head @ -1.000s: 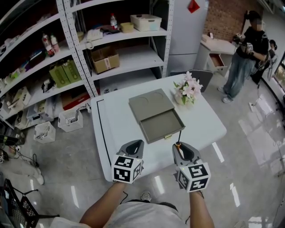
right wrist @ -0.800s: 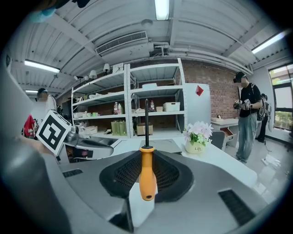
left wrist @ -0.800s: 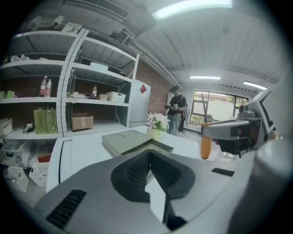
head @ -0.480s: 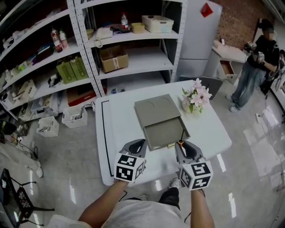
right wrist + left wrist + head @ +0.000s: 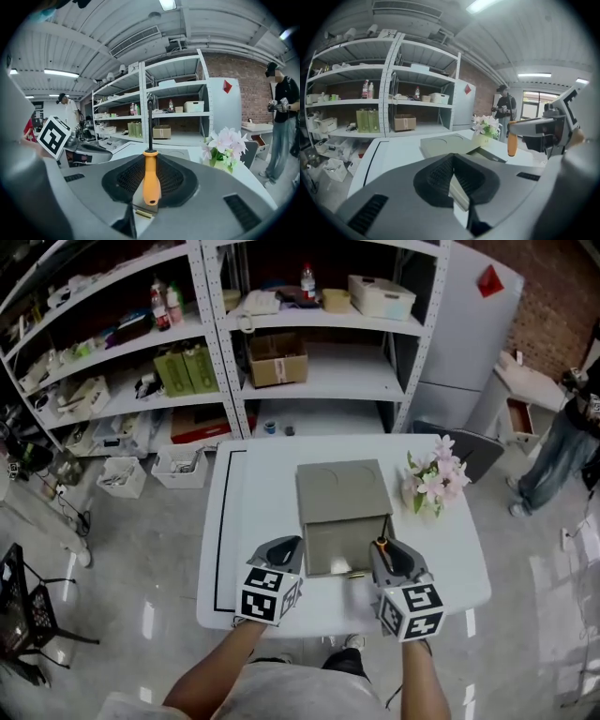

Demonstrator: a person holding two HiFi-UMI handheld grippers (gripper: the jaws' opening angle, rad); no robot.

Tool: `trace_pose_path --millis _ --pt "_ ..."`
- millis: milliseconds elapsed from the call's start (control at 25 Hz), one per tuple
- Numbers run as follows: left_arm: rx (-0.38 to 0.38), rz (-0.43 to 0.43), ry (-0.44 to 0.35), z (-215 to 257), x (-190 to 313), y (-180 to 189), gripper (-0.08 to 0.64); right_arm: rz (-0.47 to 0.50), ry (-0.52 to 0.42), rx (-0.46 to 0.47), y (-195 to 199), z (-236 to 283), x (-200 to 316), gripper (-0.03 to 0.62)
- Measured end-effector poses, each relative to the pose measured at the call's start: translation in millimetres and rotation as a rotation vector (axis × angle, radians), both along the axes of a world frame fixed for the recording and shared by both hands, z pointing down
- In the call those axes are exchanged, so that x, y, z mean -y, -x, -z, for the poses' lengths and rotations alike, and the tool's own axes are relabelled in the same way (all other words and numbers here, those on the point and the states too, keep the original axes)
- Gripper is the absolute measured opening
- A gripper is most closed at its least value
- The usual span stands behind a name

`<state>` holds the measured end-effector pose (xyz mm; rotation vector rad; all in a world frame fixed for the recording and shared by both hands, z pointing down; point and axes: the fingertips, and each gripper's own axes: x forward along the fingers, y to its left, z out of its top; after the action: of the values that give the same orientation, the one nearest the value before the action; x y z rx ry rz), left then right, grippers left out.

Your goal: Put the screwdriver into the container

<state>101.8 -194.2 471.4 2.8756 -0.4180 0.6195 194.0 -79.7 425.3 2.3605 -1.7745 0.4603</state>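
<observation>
Head view: a person stands at the near edge of a white rectangular table (image 5: 251,521), a hand-held gripper in each hand.
Container: a flat grey box (image 5: 342,488) lies mid-table, its shallow open tray (image 5: 330,547) pulled out toward the person and seemingly empty.
Left gripper (image 5: 292,544): hovers at the tray's near-left corner. In the left gripper view its jaws are drawn together with nothing between them.
Right gripper (image 5: 381,547): hovers at the tray's near-right corner, jaws clamped on a tool handle.
Screwdriver: the orange-handled, black-shafted screwdriver (image 5: 151,178) is not yet in the container. Its handle is pinched between the ribbed pads (image 5: 176,180).
Long axis: the shaft runs straight out past the jaw tips, away from the person.
Key relation: the tray lies just ahead and slightly left of the loaded right gripper. A short move inward, tipping the shaft down to lie flat, would probably come before release.
Nearer hand: both flank the tray; only the right carries anything.
</observation>
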Motion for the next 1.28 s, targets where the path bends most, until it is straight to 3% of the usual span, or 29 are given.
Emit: trace_pose_path --millis 360,760,1040,1280 --pt "0.032 0.186 0.001 -9 12 -11 0.005 0.173 0.033 -0.004 -43 -9 16 0.074" --pt "0.029 0.342 0.015 -19 14 -2 0.005 0.419 0.134 -0.080 -52 -28 35 0.074" --pt "0.028 0.414 0.017 -23 13 11 0.005 0.614 0.270 -0.154 -44 -51 43 0.074" --pt "0.032 0.458 0.020 -29 11 22 0.005 0.785 0.453 -0.207 -36 -87 37 0.074"
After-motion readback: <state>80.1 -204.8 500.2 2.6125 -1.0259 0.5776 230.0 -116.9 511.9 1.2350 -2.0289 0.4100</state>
